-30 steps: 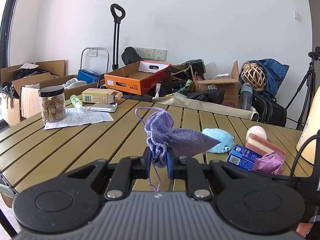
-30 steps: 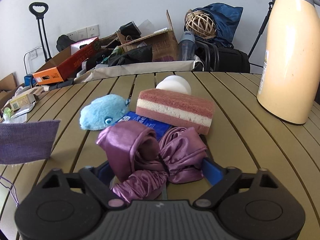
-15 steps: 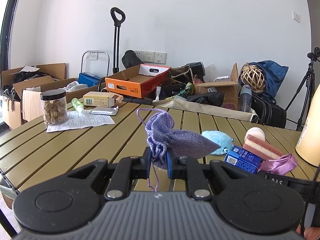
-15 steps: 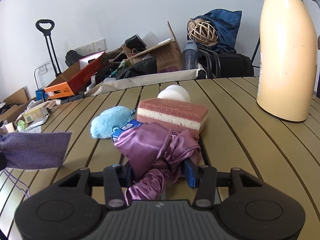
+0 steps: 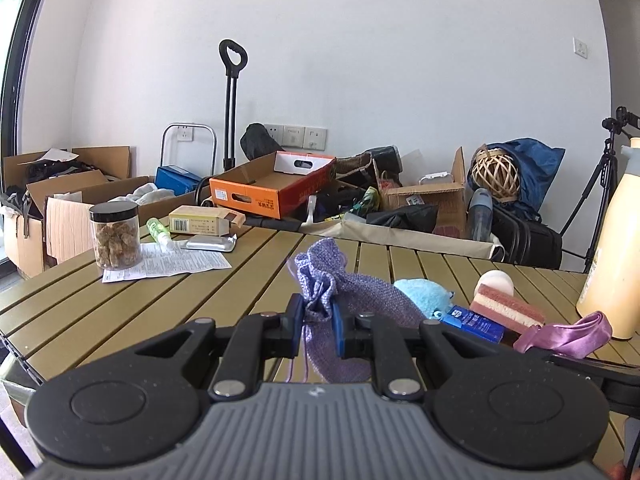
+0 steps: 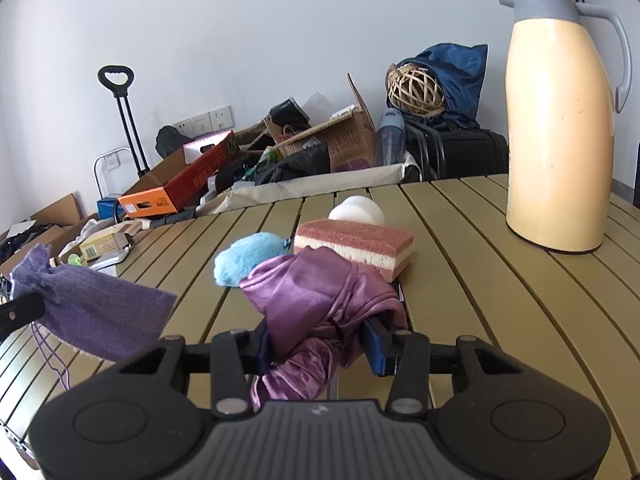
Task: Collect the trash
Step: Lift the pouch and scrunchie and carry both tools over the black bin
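Note:
My left gripper (image 5: 316, 314) is shut on the neck of a lilac knit pouch (image 5: 360, 292), which hangs above the slatted table (image 5: 120, 308); its drawstring dangles below. The same pouch (image 6: 100, 312) shows at the left of the right wrist view. My right gripper (image 6: 320, 344) has its jaws closing on a bunched purple satin cloth (image 6: 312, 292), with the pads pressing its folds and the cloth lifted off the table. From the left wrist view that satin cloth (image 5: 568, 334) is at the right.
Behind the cloth lie a blue plush toy (image 6: 248, 252), a pink-and-white sponge (image 6: 356, 240), a white ball (image 6: 358, 210) and a blue carton (image 5: 474, 322). A cream thermos (image 6: 560, 120) stands right. A jar (image 5: 115, 236), printed sheet (image 5: 176, 264) and small box (image 5: 204, 222) sit far left.
The right jaws have come together on the satin cloth, raised it off the table and drawn it back from the sponge. The left gripper still holds the pouch, carried slightly back.

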Motion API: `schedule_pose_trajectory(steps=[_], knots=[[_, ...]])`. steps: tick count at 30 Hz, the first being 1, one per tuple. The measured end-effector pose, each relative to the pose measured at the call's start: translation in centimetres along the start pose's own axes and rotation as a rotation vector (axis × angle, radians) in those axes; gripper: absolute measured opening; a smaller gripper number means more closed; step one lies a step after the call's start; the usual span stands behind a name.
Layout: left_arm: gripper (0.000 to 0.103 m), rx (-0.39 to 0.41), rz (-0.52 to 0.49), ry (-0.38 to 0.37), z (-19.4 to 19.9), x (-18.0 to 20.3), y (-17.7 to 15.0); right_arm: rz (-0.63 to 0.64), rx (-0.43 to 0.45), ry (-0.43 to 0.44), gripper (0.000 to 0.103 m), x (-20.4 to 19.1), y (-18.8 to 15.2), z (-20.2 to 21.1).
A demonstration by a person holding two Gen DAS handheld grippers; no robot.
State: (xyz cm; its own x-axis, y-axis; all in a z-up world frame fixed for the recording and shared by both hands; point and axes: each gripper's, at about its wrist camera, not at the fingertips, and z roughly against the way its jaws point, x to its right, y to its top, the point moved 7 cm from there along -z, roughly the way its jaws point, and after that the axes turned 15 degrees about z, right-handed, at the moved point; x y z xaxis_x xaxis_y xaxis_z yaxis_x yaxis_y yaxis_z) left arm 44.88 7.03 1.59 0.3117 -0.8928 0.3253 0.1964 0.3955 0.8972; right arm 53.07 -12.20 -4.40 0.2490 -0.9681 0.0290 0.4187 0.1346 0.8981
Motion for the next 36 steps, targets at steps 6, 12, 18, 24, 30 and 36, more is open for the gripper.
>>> schedule_pose_trajectory(steps=[6, 12, 18, 24, 30, 36], knots=[[0.016, 0.016, 0.010, -0.017, 1.8, 0.0, 0.5, -0.005, 0.022, 0.016, 0.043, -0.1, -0.6, 2.6], [0.016, 0.028, 0.020, -0.023, 3.9, -0.3, 0.6, -0.018, 0.024, 0.023, 0.043, 0.0, -1.6, 4.7], [0.014, 0.001, 0.030, -0.021, 3.8, -0.3, 0.1, -0.032, 0.012, 0.025, 0.043, 0.0, -2.7, 6.1], [0.012, -0.013, 0.029, -0.027, 3.7, -0.1, -0.4, -0.051, 0.011, 0.022, 0.043, 0.5, -3.3, 6.9], [0.010, -0.004, 0.022, -0.048, 5.0, 0.3, -0.5, -0.059, 0.022, 0.030, 0.043, 0.7, -3.5, 7.9], [0.010, -0.003, 0.019, -0.048, 7.3, -0.1, -0.4, -0.062, 0.030, 0.042, 0.043, 0.5, -3.9, 9.6]])
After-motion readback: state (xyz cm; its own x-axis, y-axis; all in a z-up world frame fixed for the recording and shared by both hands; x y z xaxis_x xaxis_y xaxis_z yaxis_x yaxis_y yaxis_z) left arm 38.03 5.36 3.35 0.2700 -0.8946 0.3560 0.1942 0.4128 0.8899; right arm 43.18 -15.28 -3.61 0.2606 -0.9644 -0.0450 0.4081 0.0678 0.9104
